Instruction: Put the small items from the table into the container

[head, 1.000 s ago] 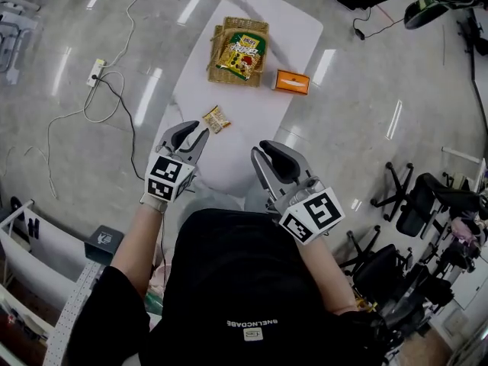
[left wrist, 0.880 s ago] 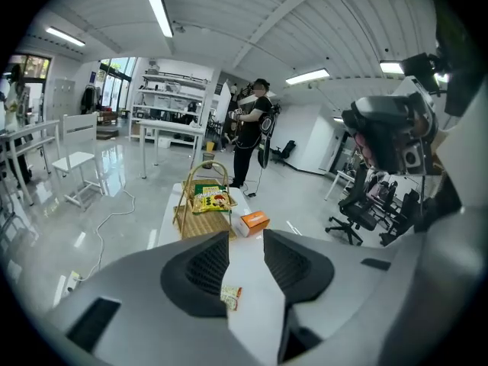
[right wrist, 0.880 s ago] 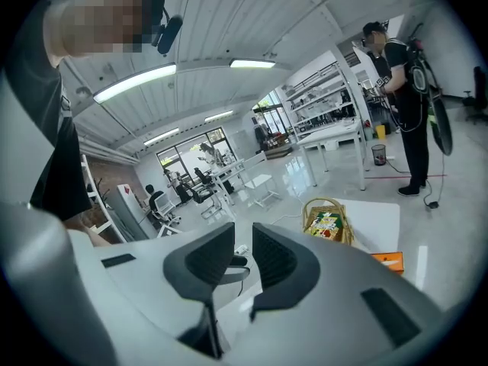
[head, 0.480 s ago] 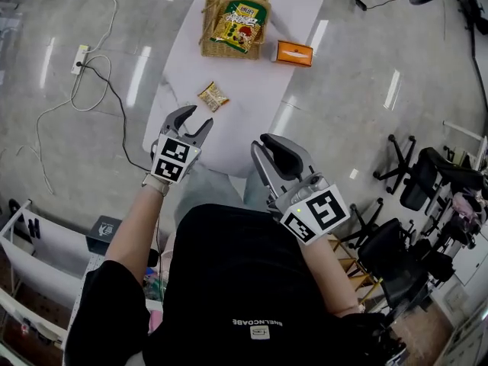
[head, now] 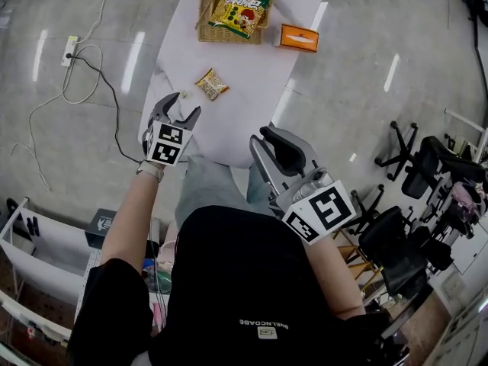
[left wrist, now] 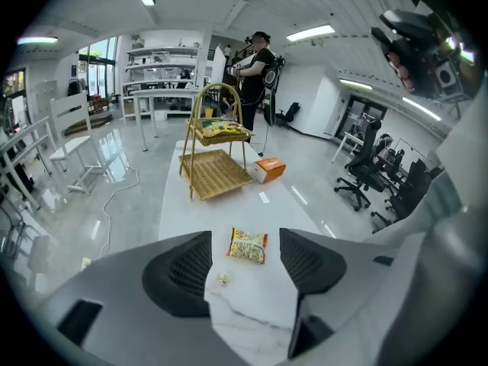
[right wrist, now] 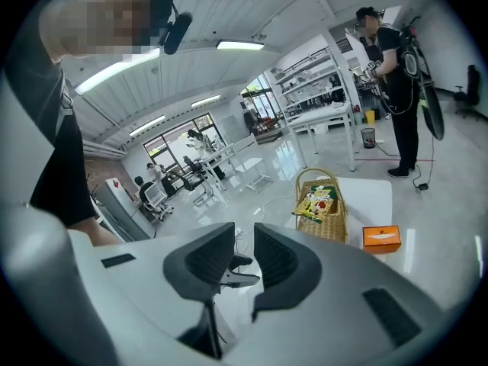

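The left claw (head: pixel 180 107) is being opened, empty, over the counter's (head: pixel 252 75) near end; the right claw (head: pixel 263 136) is being held slightly parted, empty. Just beyond, a snack packet (head: pixel 212 84) is lying short of the basket (head: pixel 217 35); it is judged light and crinkly, best pinched across an edge.

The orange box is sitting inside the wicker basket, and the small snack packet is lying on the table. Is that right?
Not quite. The orange box is not inside the wicker basket. It stands on the table beside the basket, as the head view shows. The small snack packet does lie on the table.
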Tool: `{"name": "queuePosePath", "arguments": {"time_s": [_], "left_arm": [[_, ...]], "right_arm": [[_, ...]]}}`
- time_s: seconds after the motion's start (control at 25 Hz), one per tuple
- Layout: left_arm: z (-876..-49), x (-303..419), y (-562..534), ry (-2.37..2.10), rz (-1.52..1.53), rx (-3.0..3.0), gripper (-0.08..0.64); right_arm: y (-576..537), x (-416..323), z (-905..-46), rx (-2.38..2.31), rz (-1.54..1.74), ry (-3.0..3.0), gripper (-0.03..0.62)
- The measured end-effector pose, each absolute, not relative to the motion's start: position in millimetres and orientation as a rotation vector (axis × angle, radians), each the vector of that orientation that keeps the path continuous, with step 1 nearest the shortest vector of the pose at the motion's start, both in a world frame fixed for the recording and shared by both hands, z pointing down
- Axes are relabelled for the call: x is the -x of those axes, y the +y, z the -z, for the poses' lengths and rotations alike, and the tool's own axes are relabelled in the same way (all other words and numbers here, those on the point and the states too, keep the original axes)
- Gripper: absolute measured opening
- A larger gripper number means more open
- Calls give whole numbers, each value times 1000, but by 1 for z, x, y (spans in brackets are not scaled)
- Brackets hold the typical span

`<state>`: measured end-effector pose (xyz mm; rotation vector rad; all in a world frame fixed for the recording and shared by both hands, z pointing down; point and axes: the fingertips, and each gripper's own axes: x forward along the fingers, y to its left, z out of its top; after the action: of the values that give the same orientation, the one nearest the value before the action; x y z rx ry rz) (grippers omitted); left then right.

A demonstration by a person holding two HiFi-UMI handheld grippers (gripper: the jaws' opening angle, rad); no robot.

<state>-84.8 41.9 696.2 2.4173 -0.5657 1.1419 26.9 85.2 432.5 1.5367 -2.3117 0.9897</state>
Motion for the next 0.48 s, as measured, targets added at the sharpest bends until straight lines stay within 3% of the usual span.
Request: {"name": "queuePosePath", "arguments": {"time_s": [0.48], "left_arm": [[-771, 96, 47, -539, -1224, -2305, 284]], "right_arm": [[75, -16, -453, -1477, -1030, -2273, 77]]}}
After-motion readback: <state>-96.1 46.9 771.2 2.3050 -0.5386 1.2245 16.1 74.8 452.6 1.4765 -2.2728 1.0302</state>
